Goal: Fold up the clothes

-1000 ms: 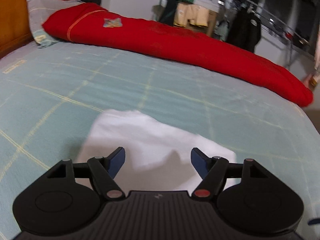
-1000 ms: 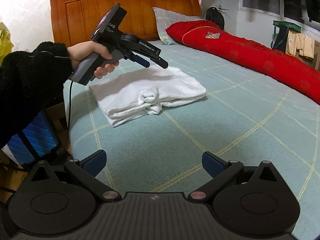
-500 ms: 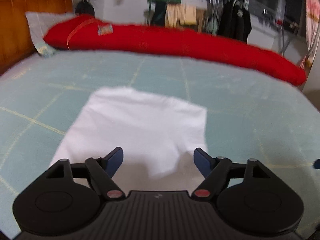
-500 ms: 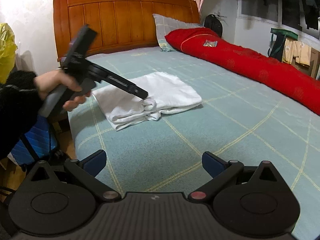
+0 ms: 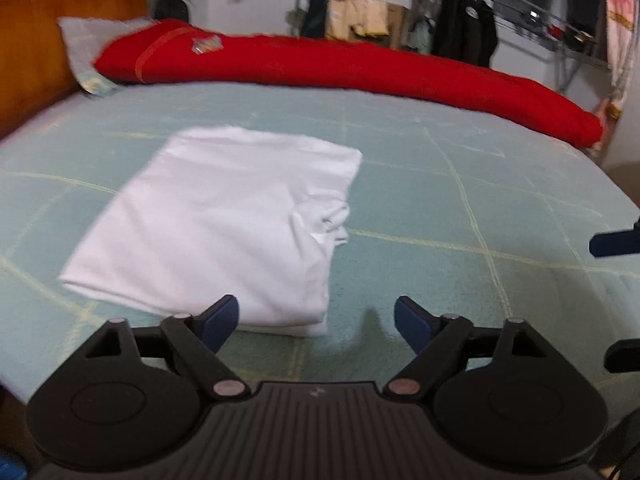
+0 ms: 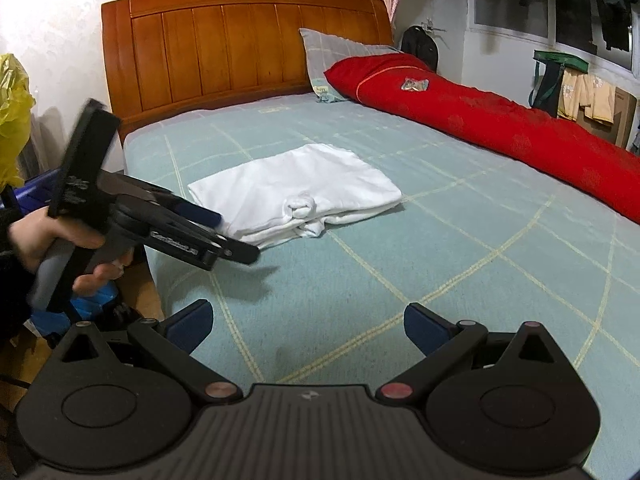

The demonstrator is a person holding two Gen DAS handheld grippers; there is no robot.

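A folded white garment (image 5: pixel 224 220) lies flat on the light green bed sheet (image 5: pixel 440 184), with a bunched roll of cloth at its right edge. It also shows in the right wrist view (image 6: pixel 296 196). My left gripper (image 5: pixel 316 322) is open and empty, just off the garment's near corner. From the right wrist view the left gripper (image 6: pixel 224 232) hangs above the bed's edge, beside the garment. My right gripper (image 6: pixel 308 326) is open and empty above bare sheet, well short of the garment.
A long red quilt roll (image 6: pixel 500 120) lies along the bed's far side, with a grey pillow (image 6: pixel 336 60) and wooden headboard (image 6: pixel 240 44). A yellow bag (image 6: pixel 12 120) and blue object are beside the bed. Clothes hang by the far wall (image 5: pixel 460 32).
My left gripper has pulled back and lowered from above the garment to past its near edge. The whole garment now shows. My right gripper has hardly moved.
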